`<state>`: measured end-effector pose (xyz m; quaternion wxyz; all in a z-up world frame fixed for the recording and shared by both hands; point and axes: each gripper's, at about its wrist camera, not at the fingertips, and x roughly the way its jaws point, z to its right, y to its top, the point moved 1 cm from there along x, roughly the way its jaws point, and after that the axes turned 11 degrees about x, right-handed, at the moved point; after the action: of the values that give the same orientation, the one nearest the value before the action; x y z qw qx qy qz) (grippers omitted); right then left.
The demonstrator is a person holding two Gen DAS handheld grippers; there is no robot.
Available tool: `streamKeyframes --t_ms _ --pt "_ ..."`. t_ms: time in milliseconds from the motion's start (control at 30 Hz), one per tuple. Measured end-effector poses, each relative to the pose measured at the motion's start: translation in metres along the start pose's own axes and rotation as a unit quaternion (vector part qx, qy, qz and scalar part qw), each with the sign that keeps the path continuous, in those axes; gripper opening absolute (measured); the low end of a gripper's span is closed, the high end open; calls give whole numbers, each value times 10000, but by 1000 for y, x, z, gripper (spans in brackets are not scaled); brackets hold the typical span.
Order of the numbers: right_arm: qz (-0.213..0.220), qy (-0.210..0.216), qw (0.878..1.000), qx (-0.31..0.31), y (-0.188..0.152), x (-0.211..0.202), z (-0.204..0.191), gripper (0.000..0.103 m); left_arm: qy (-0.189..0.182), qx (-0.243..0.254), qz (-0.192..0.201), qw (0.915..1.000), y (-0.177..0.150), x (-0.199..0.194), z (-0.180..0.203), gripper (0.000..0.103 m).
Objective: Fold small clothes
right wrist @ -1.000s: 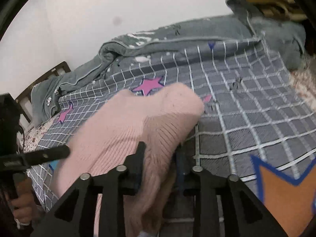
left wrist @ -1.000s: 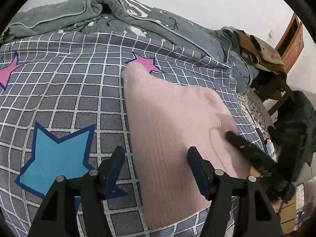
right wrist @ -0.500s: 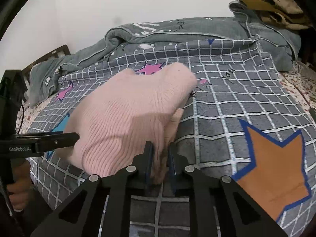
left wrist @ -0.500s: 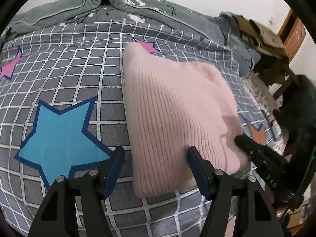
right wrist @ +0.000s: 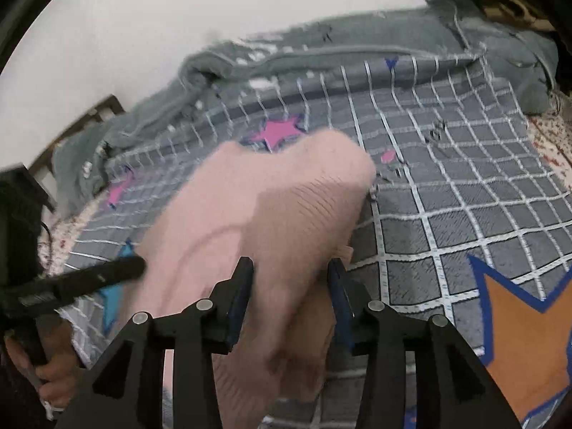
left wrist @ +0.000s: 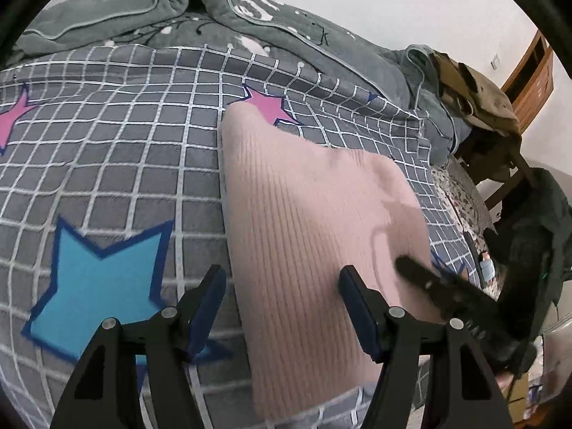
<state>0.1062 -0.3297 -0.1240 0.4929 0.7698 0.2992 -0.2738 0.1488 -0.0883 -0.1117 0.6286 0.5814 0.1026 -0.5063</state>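
Note:
A folded pink ribbed sweater [left wrist: 304,214] lies on the grey checked bed sheet [left wrist: 125,150]. My left gripper [left wrist: 282,286] is open and straddles the sweater's near left edge, one finger over the sheet and one over the knit, neither pressing. The right gripper's black finger [left wrist: 425,275] reaches in over the sweater's right side. In the right wrist view the sweater [right wrist: 271,207] bulges between the right gripper's [right wrist: 289,275] fingers. Its jaws are opening, and the pads stand apart from the fabric. The left gripper's finger [right wrist: 107,275] shows at the left, held by a hand [right wrist: 53,368].
A rumpled grey quilt [left wrist: 214,10] is heaped along the far side of the bed by the wall. A wooden chair piled with brown clothes [left wrist: 475,89] and a dark garment [left wrist: 536,232] stand off the bed's right side. The sheet [right wrist: 447,196] carries blue, pink and orange stars.
The right gripper's jaws, pinched on the sweater's edge half a second ago, have spread apart. Both views have shifted closer over the sweater. The left gripper's opening is unchanged.

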Motion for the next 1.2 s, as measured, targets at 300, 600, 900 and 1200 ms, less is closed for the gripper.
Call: streamKeyframes --t_ms 300,600,900,1200 --pt "-364 332 9981 359 10 29 21 55 -311 -183 -262 9990 21 45 -20 64" --pt "-689 749 9929 620 25 54 23 58 -415 -223 -247 9986 30 56 -22 46" --pt "-320 780 9947 587 27 40 5 37 -88 163 131 9997 44 32 -12 37" --pt "-225 1111 9927 406 41 52 -56 37 338 128 492 9981 58 -17 -63 37"
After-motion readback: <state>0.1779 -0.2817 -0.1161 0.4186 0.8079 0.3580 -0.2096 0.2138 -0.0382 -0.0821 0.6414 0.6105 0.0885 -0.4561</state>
